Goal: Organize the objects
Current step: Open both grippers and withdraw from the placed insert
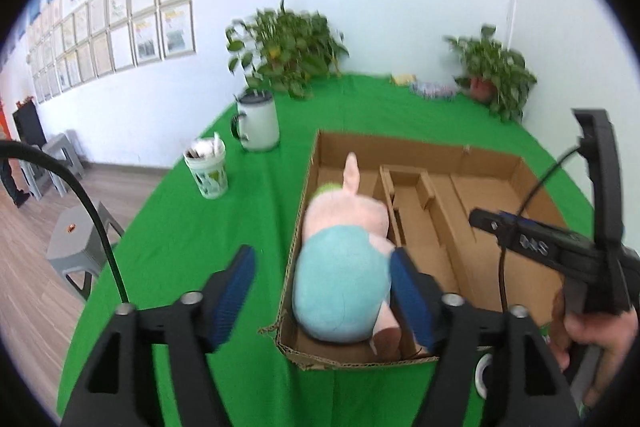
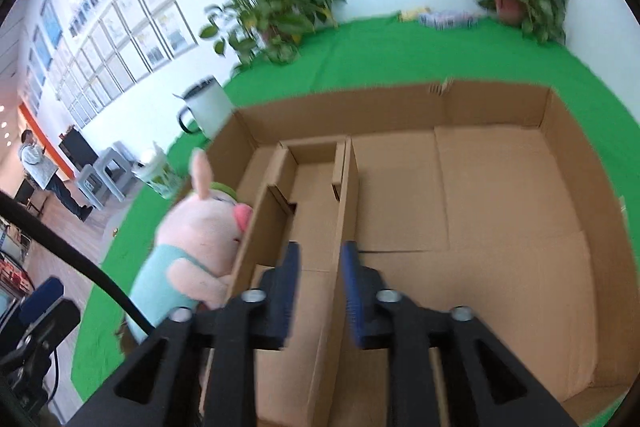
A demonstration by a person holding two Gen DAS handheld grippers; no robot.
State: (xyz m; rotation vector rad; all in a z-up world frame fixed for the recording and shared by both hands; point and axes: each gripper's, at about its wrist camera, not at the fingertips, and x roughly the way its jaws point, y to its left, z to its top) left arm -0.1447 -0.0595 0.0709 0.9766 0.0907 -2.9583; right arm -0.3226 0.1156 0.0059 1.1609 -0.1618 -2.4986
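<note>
Only left wrist shows paper cup (image 1: 207,169) clearly.

A cardboard box (image 1: 404,361) sat on the table (image 1: 192,239), with a plush pig (image 1: 344,267) in its leftmost compartment. Left of the box stood a paper cup (image 1: 208,171), a mug (image 1: 258,123) behind it. Two potted plants (image 1: 288,51) lined the table's far edge.

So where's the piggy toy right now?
The piggy toy lies in the cardboard box's left-hand section, against its left wall, in the left wrist view.
</note>
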